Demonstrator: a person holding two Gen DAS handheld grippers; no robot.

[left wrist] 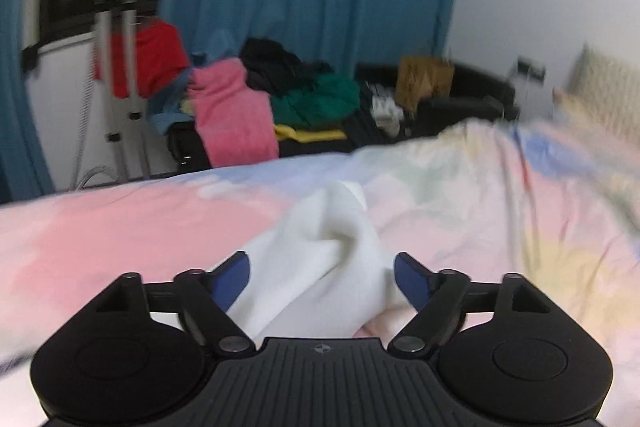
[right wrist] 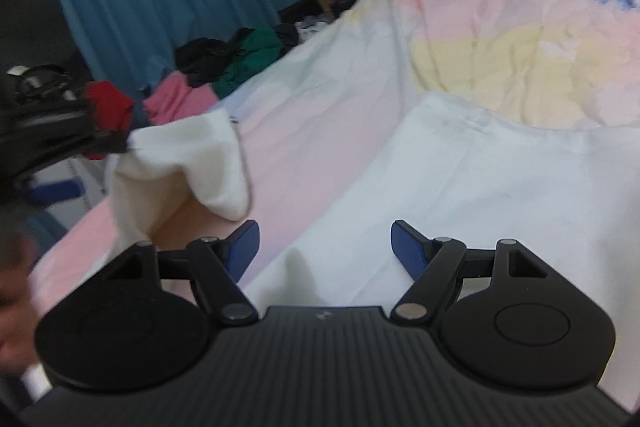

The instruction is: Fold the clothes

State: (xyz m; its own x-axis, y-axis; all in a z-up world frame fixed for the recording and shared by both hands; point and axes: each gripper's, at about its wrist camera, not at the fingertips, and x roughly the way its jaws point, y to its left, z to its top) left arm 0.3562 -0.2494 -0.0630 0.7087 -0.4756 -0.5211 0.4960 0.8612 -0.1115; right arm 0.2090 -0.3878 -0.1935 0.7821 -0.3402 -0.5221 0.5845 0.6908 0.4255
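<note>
white garment [right wrist: 460, 187] — spread on pastel duvet [right wrist: 500, 39], long axis running ahead and right of right gripper [right wrist: 325, 247], jaws apart over its near edge. left gripper [left wrist: 322, 277] — jaws wide, cloth corner bunched between, unclamped.

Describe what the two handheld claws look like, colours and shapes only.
Both look alike. The left claw and right claw each have a black ribbed body, two round black discs at the sides, black linkage arms with silver pivot pins, and blue fingers. A small round mark sits at the centre front. No cables show.
</note>
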